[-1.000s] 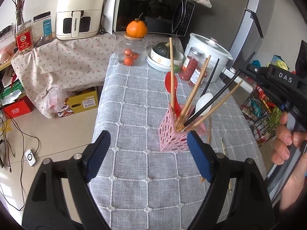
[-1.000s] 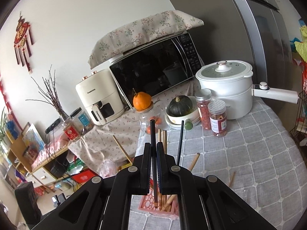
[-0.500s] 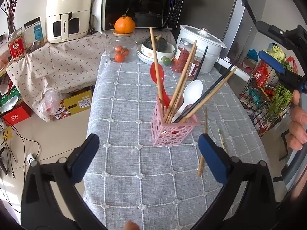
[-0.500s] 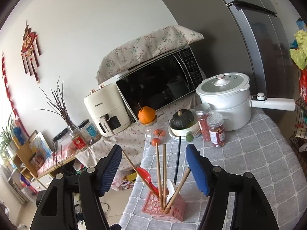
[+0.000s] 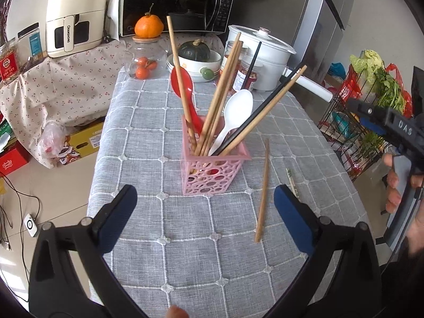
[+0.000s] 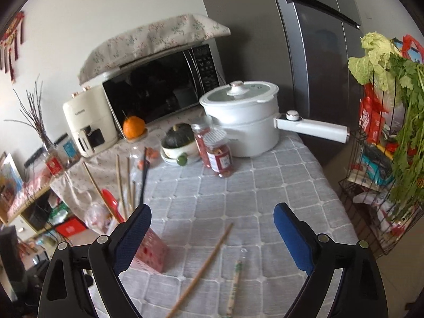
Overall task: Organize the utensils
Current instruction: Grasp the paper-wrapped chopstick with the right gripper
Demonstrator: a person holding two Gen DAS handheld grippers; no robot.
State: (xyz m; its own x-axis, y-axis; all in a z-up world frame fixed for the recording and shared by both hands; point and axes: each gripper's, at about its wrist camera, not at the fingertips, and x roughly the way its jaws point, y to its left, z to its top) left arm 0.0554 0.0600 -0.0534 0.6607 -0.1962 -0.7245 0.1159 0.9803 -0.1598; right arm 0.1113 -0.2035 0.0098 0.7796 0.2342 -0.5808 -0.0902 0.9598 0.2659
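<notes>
A pink perforated holder [image 5: 214,171] stands on the grey checked tablecloth [image 5: 159,132] and holds several wooden and black chopsticks, a red spoon [image 5: 182,82] and a white spoon [image 5: 237,108]. A loose wooden chopstick [image 5: 262,190] and a thin patterned chopstick [image 5: 291,182] lie right of it. My left gripper [image 5: 205,218] is open and empty, in front of the holder. My right gripper [image 6: 212,234] is open and empty above the loose chopstick [image 6: 204,267] and the patterned one [image 6: 234,288]; the holder [image 6: 151,254] is at its left finger.
At the table's far end stand a white pot [image 5: 262,53] with a long handle, two spice jars [image 6: 217,153], a bowl with a green squash [image 5: 194,53], a glass jar under an orange [image 5: 148,26]. Microwave and air fryer behind. A wire vegetable rack [image 6: 384,159] stands right.
My right gripper let go of the black chopstick into the holder, opened, and moved right over the loose chopsticks. My left gripper opened wider and drew back from the holder.
</notes>
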